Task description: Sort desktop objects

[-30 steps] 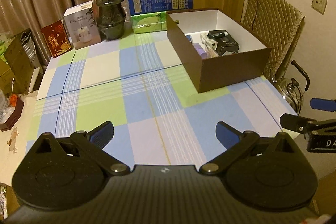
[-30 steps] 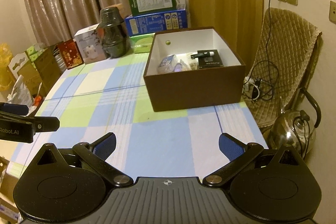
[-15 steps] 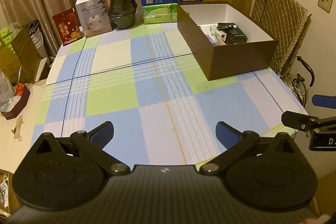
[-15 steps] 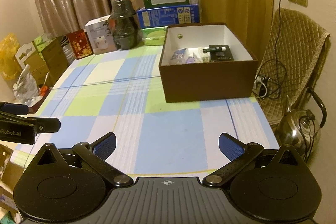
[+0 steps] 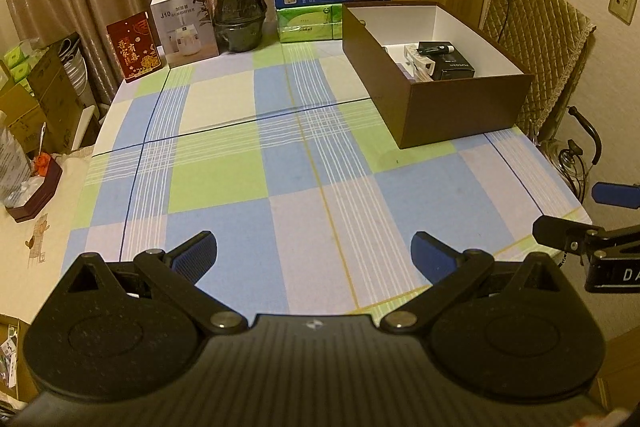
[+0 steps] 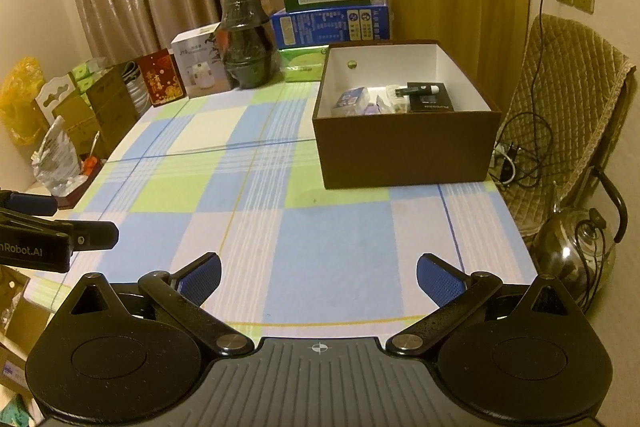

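Over the near edge of the checked tablecloth (image 5: 256, 195) I hold both tools low, each with its blue pads spread wide and gripping nothing: my left gripper (image 5: 314, 253) and my right gripper (image 6: 319, 277). At about one o'clock from my left tool sits the brown box (image 5: 460, 111), with a black case (image 6: 430, 101), a dark tube and a few small packages lying inside it.
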